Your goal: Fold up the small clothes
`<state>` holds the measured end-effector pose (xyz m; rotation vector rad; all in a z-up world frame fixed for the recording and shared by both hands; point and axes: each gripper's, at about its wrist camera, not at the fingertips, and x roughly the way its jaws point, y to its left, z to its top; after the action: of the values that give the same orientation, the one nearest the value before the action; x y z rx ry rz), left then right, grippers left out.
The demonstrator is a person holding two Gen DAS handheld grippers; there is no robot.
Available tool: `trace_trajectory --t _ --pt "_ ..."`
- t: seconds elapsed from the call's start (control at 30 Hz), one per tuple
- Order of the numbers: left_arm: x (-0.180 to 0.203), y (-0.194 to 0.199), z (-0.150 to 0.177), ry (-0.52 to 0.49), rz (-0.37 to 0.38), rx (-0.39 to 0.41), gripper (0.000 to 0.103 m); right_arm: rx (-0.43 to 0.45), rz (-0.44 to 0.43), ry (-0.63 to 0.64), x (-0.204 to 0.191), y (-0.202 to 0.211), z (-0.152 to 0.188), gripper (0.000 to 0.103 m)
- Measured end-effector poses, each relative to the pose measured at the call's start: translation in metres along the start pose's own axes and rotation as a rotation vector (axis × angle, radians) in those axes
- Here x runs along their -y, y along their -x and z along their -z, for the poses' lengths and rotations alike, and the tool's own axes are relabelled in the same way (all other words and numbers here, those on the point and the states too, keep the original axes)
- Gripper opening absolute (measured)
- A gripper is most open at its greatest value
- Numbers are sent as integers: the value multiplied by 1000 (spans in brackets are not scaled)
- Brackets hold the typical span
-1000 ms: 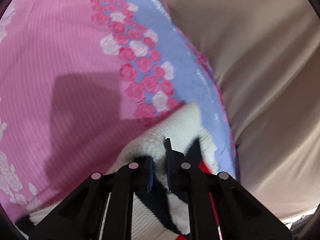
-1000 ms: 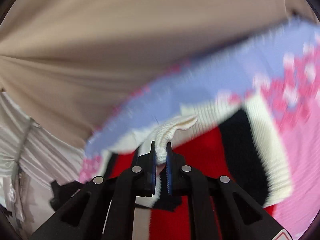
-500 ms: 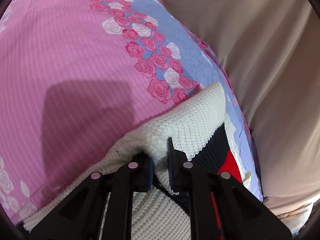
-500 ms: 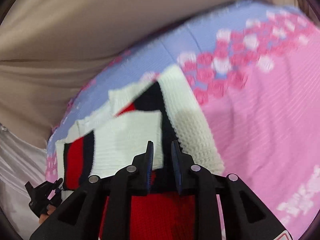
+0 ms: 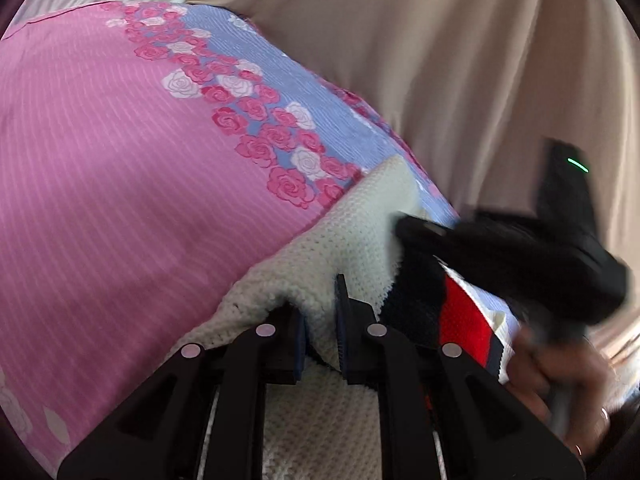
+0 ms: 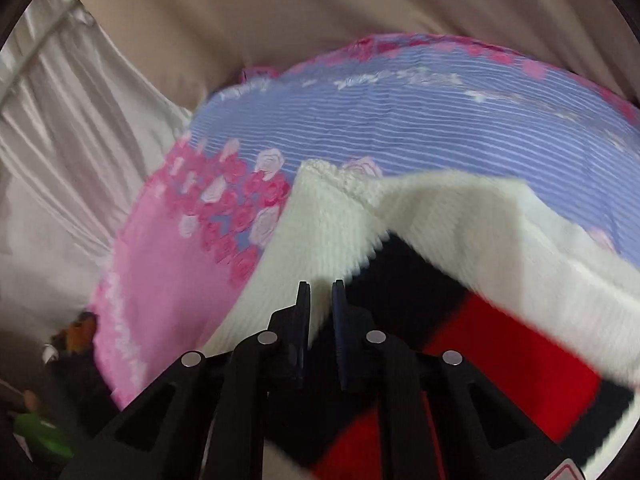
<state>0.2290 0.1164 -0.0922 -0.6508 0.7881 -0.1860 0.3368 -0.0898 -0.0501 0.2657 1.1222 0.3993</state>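
A small knit sweater (image 5: 352, 236), cream with navy and red blocks, lies on a pink and blue rose-print bedsheet (image 5: 120, 152). My left gripper (image 5: 320, 300) is shut on a fold of the sweater's cream edge. In the right wrist view the sweater (image 6: 460, 216) lies partly folded, cream over navy and red. My right gripper (image 6: 320, 296) hovers just above the cream part with a narrow gap between its fingers and nothing in it. The right gripper also shows in the left wrist view (image 5: 520, 248), blurred, over the sweater's right side.
A beige cloth (image 5: 440, 60) covers the area beyond the sheet. A pale curtain (image 6: 60, 140) hangs at the left of the right wrist view. Small green and orange objects (image 6: 44, 436) sit low at the left there.
My right gripper let go of the cream fold it held a second ago and swung over the sweater. My left gripper kept its hold and carried the cream edge over.
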Motion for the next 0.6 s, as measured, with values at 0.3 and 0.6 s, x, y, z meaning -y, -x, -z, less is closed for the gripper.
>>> trace_trajectory --t 0.3,0.6 --pt "0 -2 0 1 7 9 12 21 113 -28 1 -33 -43 2" --pt "0 -3 1 -5 2 8 12 93 151 -104 45 54 41 8"
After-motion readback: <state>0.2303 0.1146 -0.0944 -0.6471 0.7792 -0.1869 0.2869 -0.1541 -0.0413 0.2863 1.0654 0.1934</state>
